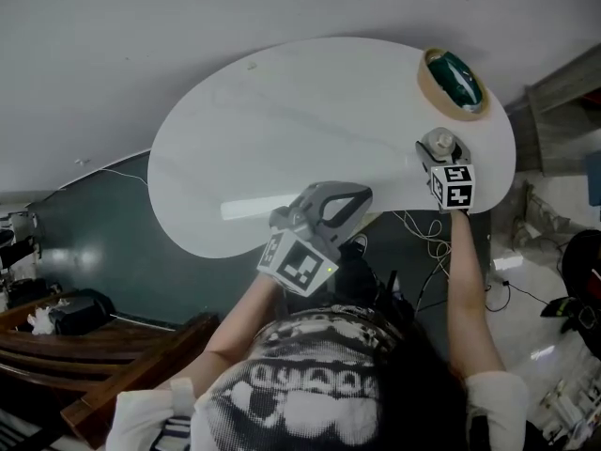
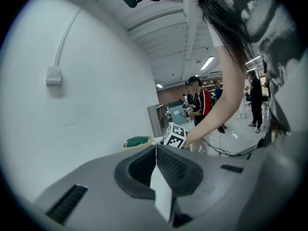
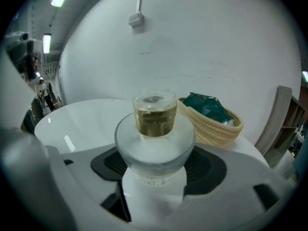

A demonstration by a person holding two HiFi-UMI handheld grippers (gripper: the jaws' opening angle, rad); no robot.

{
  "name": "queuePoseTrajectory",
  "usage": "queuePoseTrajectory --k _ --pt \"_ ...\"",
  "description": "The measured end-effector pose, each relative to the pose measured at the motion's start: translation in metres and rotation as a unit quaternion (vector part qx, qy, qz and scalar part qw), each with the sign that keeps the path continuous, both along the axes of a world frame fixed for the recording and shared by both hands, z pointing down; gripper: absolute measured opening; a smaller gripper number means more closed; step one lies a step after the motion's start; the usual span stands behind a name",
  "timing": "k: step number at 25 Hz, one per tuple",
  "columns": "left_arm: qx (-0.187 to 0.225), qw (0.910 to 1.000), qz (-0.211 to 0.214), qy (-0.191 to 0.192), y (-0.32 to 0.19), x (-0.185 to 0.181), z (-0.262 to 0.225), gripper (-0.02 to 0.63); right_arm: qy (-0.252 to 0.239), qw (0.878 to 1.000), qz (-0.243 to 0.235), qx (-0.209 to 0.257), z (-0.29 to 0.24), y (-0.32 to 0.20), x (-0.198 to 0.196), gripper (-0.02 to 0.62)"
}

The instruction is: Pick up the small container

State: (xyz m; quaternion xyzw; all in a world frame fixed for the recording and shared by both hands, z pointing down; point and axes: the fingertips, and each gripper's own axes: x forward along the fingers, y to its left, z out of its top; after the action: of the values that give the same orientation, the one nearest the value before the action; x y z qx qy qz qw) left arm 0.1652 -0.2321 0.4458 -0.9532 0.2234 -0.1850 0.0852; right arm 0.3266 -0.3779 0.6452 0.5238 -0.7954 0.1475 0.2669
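The small container [image 3: 154, 129] is a frosted round pot with a clear cap showing yellowish liquid. It fills the gap between the jaws of my right gripper [image 3: 155, 163], whose dark pads [image 3: 208, 170] lie against both its sides. From the head view the small container [image 1: 439, 143] is over the white table's right end, with the right gripper [image 1: 439, 155] just behind it. I cannot tell if it is off the surface. My left gripper [image 1: 360, 196] hovers at the table's near edge, jaws together and empty; in its own view the left gripper [image 2: 156, 149] shows pads meeting.
A woven basket [image 1: 434, 85] holding a green packet stands at the table's far right, close behind the container; the basket [image 3: 211, 129] also shows in the right gripper view. The oval white table [image 1: 282, 120] abuts a white wall. Cables trail on the floor below right.
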Motion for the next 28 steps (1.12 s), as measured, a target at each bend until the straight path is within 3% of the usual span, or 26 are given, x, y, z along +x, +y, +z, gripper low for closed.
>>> queuePoseTrajectory --k 15,28 --pt "0.015 0.9997 -0.009 0.016 0.003 -0.022 -0.011 0.006 -0.044 0.997 -0.028 0.060 -0.117 0.042 -0.063 0.324" --pt "0.011 0.9996 -0.017 0.018 0.026 -0.055 -0.002 0.006 -0.086 0.993 -0.056 0.055 -0.133 0.111 -0.136 0.324"
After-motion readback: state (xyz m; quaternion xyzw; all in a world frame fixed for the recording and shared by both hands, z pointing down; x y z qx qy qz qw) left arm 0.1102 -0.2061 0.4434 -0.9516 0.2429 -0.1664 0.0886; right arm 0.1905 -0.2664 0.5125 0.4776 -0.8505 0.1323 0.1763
